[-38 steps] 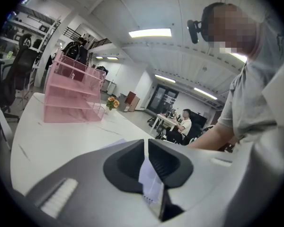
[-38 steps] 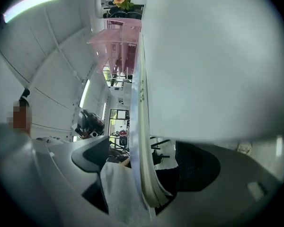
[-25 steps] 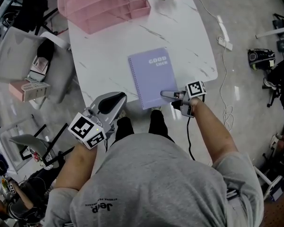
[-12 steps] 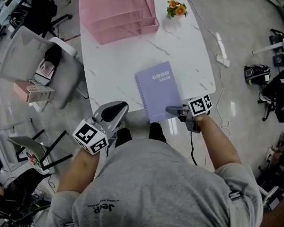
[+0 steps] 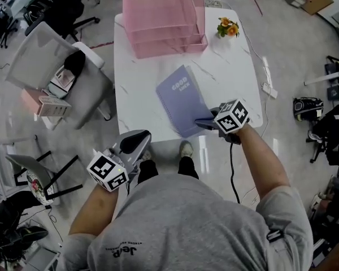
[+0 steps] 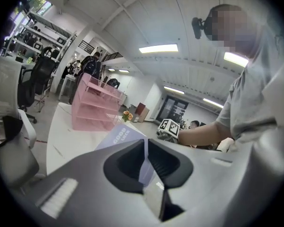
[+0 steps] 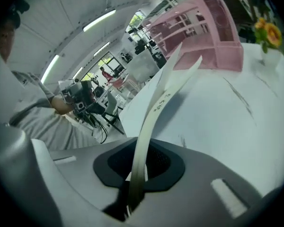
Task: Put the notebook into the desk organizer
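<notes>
A lilac spiral notebook (image 5: 181,100) with white lettering is tilted up off the white marble table (image 5: 233,72). My right gripper (image 5: 206,121) is shut on its near right corner. In the right gripper view the notebook's edge (image 7: 156,110) runs up from between the jaws toward the pink organizer (image 7: 201,30). The pink mesh desk organizer (image 5: 163,17), stacked trays, stands at the table's far end. My left gripper (image 5: 133,143) hangs shut and empty off the table's near left edge. In the left gripper view the notebook (image 6: 122,141) and the organizer (image 6: 93,109) lie ahead.
A small vase of orange flowers (image 5: 227,27) stands right of the organizer. A grey chair (image 5: 62,66) with things on it sits left of the table. A power strip and cable (image 5: 268,89) lie on the floor at right. My feet (image 5: 183,149) are at the near edge.
The right gripper closed on the notebook's near right corner and lifted it, so the notebook now tilts off the table and is turned left. The left gripper stayed low and shut.
</notes>
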A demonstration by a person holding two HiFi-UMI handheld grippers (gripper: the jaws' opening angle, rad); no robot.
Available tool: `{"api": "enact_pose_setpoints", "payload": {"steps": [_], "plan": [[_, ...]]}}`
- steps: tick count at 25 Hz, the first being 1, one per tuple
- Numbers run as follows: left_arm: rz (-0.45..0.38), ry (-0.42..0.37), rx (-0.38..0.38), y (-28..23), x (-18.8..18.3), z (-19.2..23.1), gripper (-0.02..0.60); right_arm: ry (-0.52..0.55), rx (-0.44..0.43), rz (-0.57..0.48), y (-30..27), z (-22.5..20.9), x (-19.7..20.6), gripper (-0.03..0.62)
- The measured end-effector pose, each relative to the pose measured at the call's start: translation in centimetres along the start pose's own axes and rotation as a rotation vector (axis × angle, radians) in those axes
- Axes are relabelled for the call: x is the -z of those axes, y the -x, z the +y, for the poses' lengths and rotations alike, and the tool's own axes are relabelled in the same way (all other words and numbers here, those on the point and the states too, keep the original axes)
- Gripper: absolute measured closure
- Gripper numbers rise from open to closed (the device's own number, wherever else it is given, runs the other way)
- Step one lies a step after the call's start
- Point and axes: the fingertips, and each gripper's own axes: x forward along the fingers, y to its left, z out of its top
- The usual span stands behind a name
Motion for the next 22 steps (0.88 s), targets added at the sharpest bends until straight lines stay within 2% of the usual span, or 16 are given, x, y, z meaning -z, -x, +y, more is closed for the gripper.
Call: {"api": "enact_pose_setpoints", "payload": {"steps": [2,5,7,10,12,13,14,16,17,20,21,22], "plan": [[-0.004,0.003,-0.019,1.1,0.2,0.5,0.497,0.152,0.058,0.056,-0.4,0.2,-2.1,0.562],[-0.012,0.004,-0.05,2.7,0.3,1.5,0.497,0.418,0.237,0.167,0.5,1.1,-4.8,0.563],[-0.018,0.019,-0.074,3.7,0.3,2.6,0.497,0.491,0.301,0.14,2.1,2.3,-6.9,0.563],[-0.02,0.135,-0.06,4.0,1.6,4.3,0.495,0.456,0.214,-0.033,4.4,6.1,-10.2,0.563],[-0.046,0.254,0.034,3.0,2.6,4.4,0.492,0.456,0.135,-0.114,5.3,9.4,-11.9,0.563],[-0.069,0.32,0.102,2.1,2.7,4.1,0.418,0.461,0.097,-0.138,5.4,10.9,-12.5,0.563],[-0.096,0.378,0.17,1.2,2.6,3.6,0.277,0.463,0.058,-0.156,5.4,12.2,-13.0,0.563],[-0.148,0.463,0.294,-0.8,1.9,2.9,0.14,0.448,-0.025,-0.181,4.9,14.2,-13.5,0.563],[-0.17,0.496,0.352,-1.7,1.4,2.5,0.107,0.432,-0.065,-0.189,4.5,14.7,-13.5,0.563],[-0.222,0.553,0.496,-3.4,-0.3,1.4,0.115,0.327,-0.162,-0.21,3.1,14.4,-12.7,0.563],[-0.226,0.558,0.496,-3.8,-0.6,1.6,0.2,0.264,-0.194,-0.223,2.6,13.7,-12.3,0.563],[-0.214,0.559,0.465,-4.3,-0.5,2.2,0.339,0.189,-0.226,-0.241,2.1,12.8,-12.0,0.563]]}}
